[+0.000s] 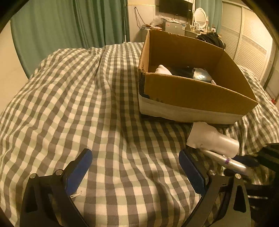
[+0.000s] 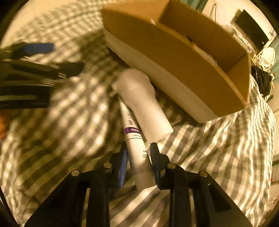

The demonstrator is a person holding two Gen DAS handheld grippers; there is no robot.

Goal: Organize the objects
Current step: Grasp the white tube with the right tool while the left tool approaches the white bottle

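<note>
A slim white tube with a purple band (image 2: 135,145) lies on the checked bedspread. My right gripper (image 2: 138,152) is shut on its lower part, one finger on each side. A matte white bottle (image 2: 144,104) lies beside the tube and leans against the front of the cardboard box (image 2: 165,52). In the left wrist view the tube (image 1: 232,162) and the bottle (image 1: 212,139) are at the lower right, just below the box (image 1: 191,94). The box holds white items and a dark one. My left gripper (image 1: 135,153) hovers open over bare bedspread, left of the tube, with nothing between its fingers.
The grey and white checked bedspread (image 1: 78,104) is rumpled and rises into a hump at the far left. Green curtains (image 1: 69,22) hang behind the bed. Beyond the box stand a cluttered desk with a round mirror (image 1: 200,16) and louvred wardrobe doors (image 1: 247,43).
</note>
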